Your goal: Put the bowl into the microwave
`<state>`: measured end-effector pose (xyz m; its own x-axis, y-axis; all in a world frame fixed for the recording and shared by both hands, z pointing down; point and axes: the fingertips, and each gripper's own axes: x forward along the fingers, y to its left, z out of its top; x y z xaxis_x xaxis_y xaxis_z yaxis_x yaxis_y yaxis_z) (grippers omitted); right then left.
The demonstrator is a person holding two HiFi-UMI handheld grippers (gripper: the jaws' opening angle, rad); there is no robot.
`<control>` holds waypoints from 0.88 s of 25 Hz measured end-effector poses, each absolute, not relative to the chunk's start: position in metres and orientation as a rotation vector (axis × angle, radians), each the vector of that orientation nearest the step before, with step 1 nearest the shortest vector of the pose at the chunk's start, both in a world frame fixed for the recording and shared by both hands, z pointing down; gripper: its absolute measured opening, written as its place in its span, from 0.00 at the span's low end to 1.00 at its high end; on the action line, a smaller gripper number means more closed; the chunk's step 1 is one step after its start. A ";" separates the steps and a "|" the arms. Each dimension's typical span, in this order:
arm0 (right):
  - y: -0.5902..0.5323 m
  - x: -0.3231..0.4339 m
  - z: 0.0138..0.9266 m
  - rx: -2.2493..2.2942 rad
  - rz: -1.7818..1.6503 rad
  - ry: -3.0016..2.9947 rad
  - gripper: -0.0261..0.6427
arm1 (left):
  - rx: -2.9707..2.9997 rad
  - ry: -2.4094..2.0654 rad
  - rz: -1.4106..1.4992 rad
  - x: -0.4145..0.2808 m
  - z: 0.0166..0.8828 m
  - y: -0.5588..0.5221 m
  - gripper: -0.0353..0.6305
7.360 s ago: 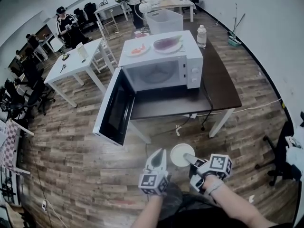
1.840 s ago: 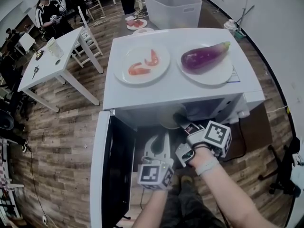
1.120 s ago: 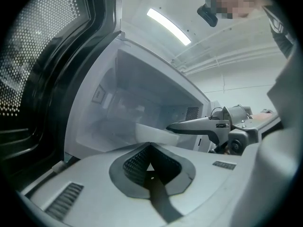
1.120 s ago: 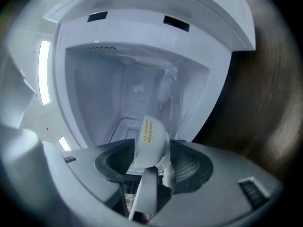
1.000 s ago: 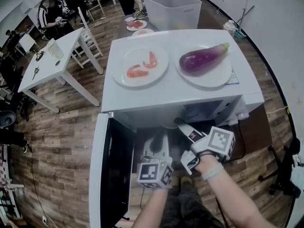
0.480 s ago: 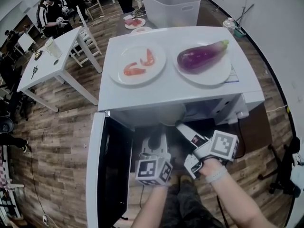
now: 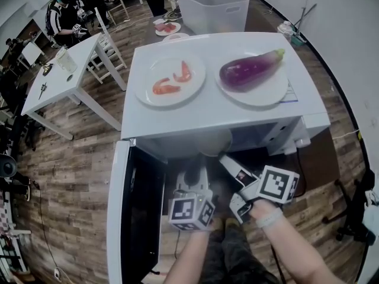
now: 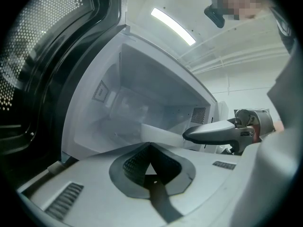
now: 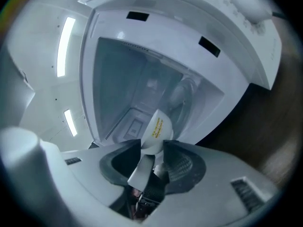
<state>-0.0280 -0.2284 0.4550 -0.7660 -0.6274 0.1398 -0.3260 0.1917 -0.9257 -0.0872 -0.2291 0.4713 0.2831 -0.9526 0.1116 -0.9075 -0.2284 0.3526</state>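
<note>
Showing wht bowl (image 9: pixel 158 131), yellow print on side

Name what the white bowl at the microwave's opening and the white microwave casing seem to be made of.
White round bowl: probably glazed ceramic or hard plastic; smooth, opaque, softly glossy, thin rim. White box-shaped microwave: painted sheet metal, apparently; flat, evenly matte panels with crisp folded edges.

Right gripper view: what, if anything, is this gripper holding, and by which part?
Nothing firmly, it seems: the rim of the bowl stands between the closing jaws of the right gripper, with a gap showing beside one pad.
</note>
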 end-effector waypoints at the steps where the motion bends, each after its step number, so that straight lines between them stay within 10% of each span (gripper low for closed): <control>1: -0.229 -0.028 0.454 -0.908 -1.593 2.200 0.26 | 2.215 -1.681 -0.178 -0.086 0.471 -0.229 0.06; 22: -0.247 -0.021 0.455 -1.148 -1.374 2.396 0.07 | 2.262 -1.636 -0.156 -0.082 0.469 -0.239 0.06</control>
<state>-0.0209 -0.2471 0.4550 -0.6958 -0.6803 0.2301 -0.5422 0.2875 -0.7895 -0.0816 -0.2389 0.4693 0.3294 -0.9377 0.1102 -0.8999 -0.2764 0.3372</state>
